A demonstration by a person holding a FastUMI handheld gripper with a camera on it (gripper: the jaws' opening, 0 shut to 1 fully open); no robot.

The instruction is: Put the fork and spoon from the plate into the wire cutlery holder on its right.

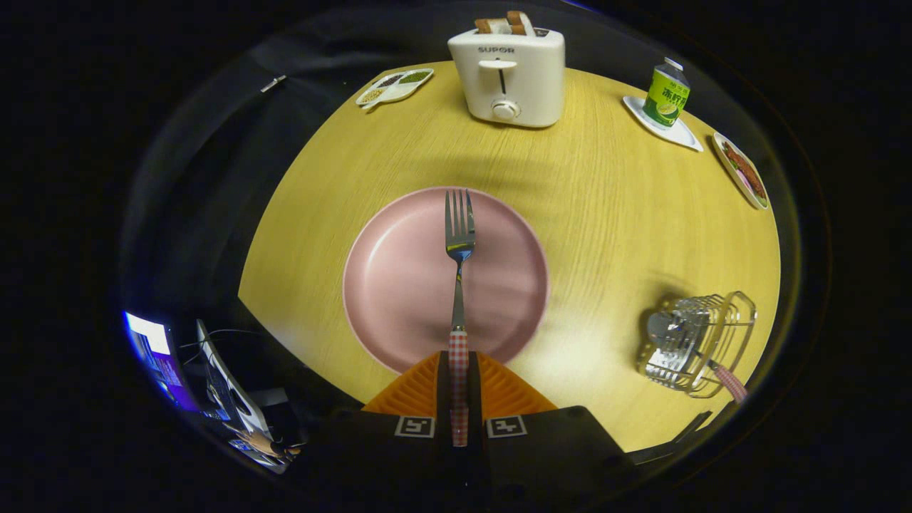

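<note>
table point(613, 214): wood, round | plate point(399, 285): bare, dead ahead | wire cutlery holder point(695, 342): 3 o'clock, spoon handle point(730, 381) already inside | gripper point(459, 377): clamped on fork point(459, 235), tines at 12 | step: carrying fork; next: swing toward 3, lower into holder

Staged booth: table point(613, 235), toaster point(507, 75)

The fork point(459, 235) is polished metal, its handle wrapped in checked fabric-like cover and pinched between the ribbed pads point(413, 388) of the gripper point(459, 385). Beneath lies a matt, smooth plate point(385, 285) on a wood-grain table point(605, 214). At 4 o'clock, the wire cutlery holder point(702, 342) gleams; at 12 o'clock, a glossy plastic toaster point(507, 75).
</note>
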